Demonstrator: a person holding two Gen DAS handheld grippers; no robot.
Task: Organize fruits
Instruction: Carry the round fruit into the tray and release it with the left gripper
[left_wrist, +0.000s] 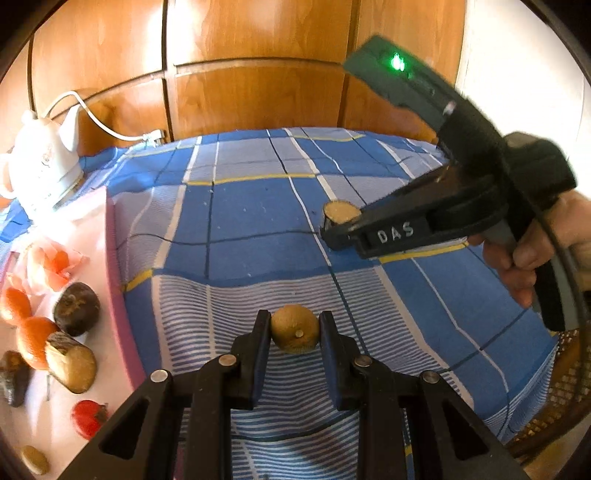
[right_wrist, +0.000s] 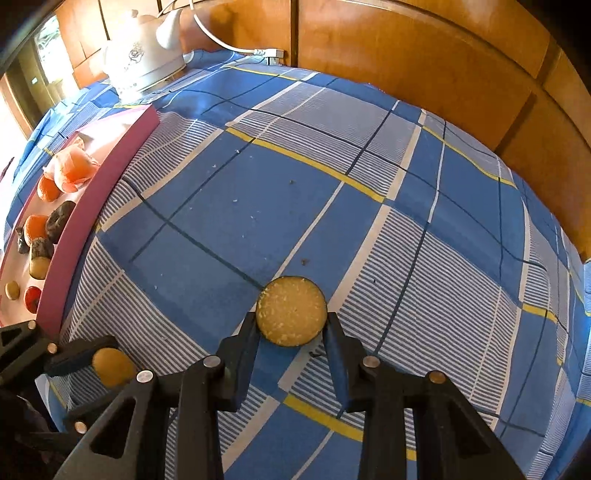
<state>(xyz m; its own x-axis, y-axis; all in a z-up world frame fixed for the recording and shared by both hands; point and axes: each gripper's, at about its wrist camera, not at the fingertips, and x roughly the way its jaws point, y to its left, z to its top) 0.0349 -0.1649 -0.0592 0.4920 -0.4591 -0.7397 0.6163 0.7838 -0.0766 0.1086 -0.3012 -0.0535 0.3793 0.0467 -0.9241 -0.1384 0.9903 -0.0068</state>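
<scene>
My left gripper (left_wrist: 294, 332) is shut on a small round brown fruit (left_wrist: 291, 325), held just above the blue checked cloth (left_wrist: 240, 221). The right wrist view shows the same fruit (right_wrist: 112, 367) at lower left. My right gripper (right_wrist: 291, 325) is shut on a cut fruit (right_wrist: 291, 310) with dark skin, its flat yellow face turned up, resting on the cloth (right_wrist: 332, 221). In the left wrist view that cut fruit (left_wrist: 341, 211) sits at the tips of the right gripper (left_wrist: 332, 232), which a hand (left_wrist: 524, 258) holds.
A white tray with a pink rim (left_wrist: 118, 266) (right_wrist: 92, 206) lies on the left, holding oranges (left_wrist: 35, 339), dark fruits (left_wrist: 75, 308), a cut piece (left_wrist: 74, 363) and a red fruit (left_wrist: 86, 417). A white kettle (left_wrist: 44, 162) (right_wrist: 144, 62) stands behind it. Wooden doors (left_wrist: 258, 74) back the table.
</scene>
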